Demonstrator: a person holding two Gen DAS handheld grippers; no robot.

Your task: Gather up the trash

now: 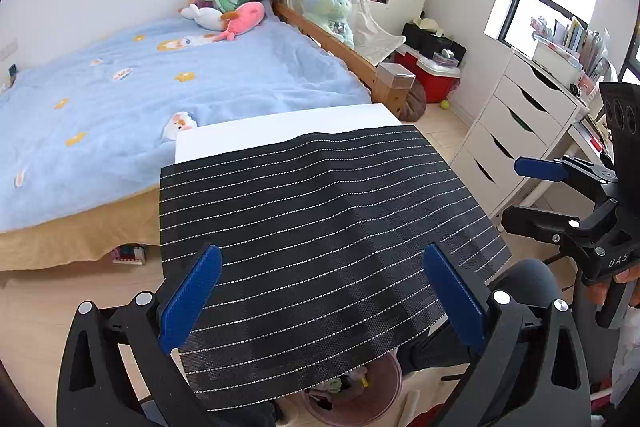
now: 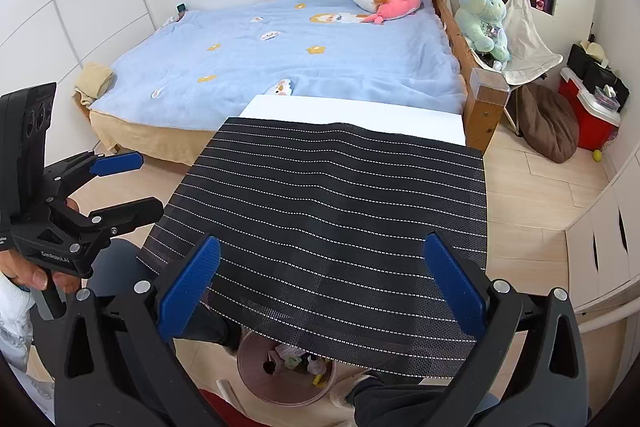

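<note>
Looking down past the near edge of the striped black mat (image 2: 332, 227), I find the trash bin (image 2: 286, 371) on the floor beneath, a pinkish round tub already holding small scraps. No loose litter shows on the mat, so collecting seems done or between pieces. My left gripper (image 1: 320, 295) and right gripper (image 2: 320, 291) both hang spread wide, empty; next I need a target.

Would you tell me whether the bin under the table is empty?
Not empty: the pinkish bin holds scraps of trash, visible below the striped mat.
</note>
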